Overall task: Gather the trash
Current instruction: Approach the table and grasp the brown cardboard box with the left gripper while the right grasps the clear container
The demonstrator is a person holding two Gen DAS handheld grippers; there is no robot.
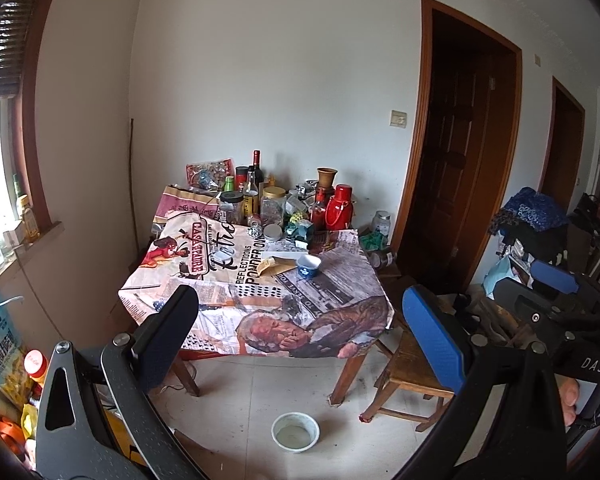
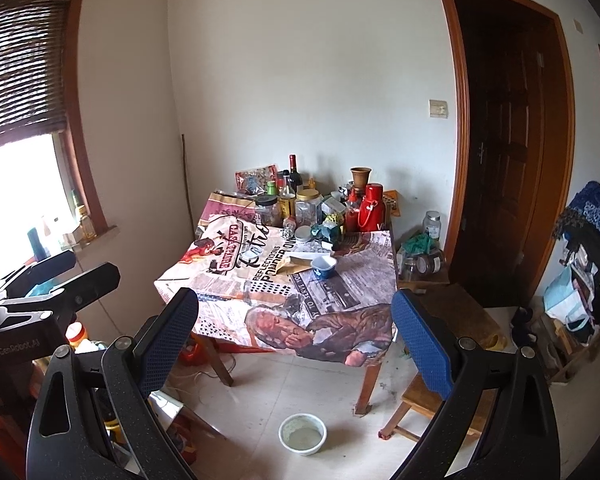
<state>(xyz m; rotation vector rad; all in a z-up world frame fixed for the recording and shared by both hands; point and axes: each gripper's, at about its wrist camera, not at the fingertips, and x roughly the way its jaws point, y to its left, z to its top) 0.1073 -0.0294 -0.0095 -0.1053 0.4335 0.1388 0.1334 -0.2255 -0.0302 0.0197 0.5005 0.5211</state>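
Blue-padded, your left gripper [image 1: 300, 312] and right gripper [image 2: 294, 312] hang spread and empty, well short of the table [image 2: 340, 280], presumably scouting the brown wrapper [image 1: 274, 266].

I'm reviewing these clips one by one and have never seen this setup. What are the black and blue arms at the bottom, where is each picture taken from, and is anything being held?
There is no robot: a person carries handheld tongs, each with a fisheye camera looking along its two blue-padded fingers. One picture looks out from the left tongs, the other from the right tongs; each also glimpses the other at its edge. Both tongs are open and hold nothing. Ahead stands a table under a printed cloth, crowded at the back with bottles and jars, with a blue bowl and a brownish wrapper nearer. A white bowl sits on the floor.
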